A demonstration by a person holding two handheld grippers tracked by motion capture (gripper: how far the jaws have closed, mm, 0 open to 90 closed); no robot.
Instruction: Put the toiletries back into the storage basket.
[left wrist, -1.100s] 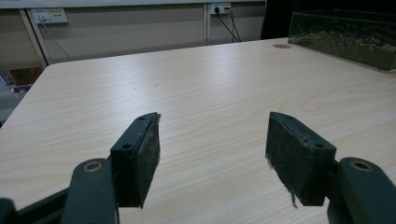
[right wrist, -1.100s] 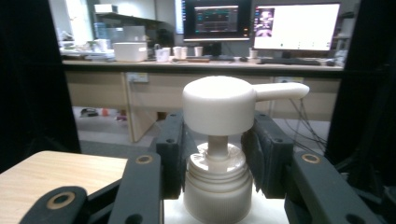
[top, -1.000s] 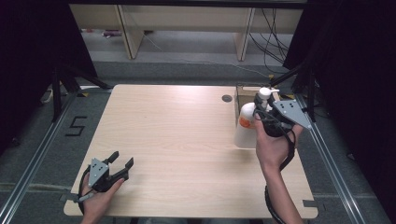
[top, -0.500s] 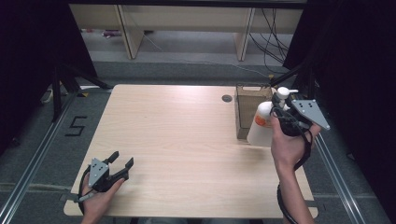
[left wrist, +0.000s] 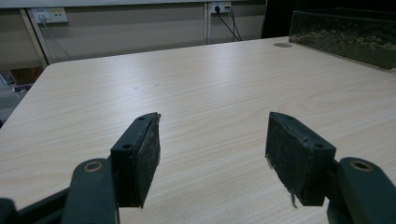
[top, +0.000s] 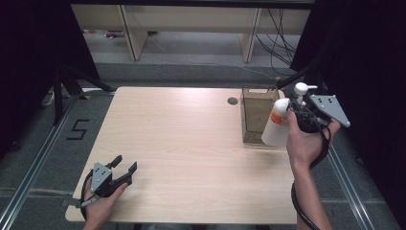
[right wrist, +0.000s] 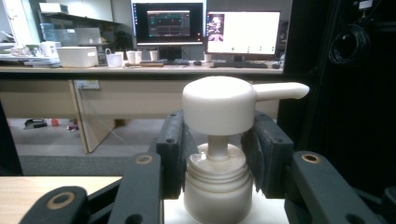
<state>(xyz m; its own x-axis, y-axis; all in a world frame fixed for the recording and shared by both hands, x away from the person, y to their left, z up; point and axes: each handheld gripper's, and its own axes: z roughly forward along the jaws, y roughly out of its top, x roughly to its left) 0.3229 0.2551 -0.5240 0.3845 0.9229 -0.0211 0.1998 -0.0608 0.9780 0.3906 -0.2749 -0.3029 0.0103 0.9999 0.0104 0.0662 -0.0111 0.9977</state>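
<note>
My left tool (top: 125, 168) and right tool (top: 292, 111) are black, with grey three-cornered plates, brass-ringed screw holes and trailing black cables; my forearms are bare.

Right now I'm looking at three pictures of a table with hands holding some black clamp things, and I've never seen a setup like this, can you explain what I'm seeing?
A person sits at a wooden table holding a hand-operated two-jaw gripper in each hand. The high view looks down from above. The other two pictures come from cameras riding on each gripper, looking along its black jaws. The left gripper rests near the table's front corner, jaws apart and holding nothing. The right gripper is closed around the neck of a white pump bottle, lifted beside a dark open box that stands near the table's far right side. Behind the bottle you see desks and lit monitors.
</note>
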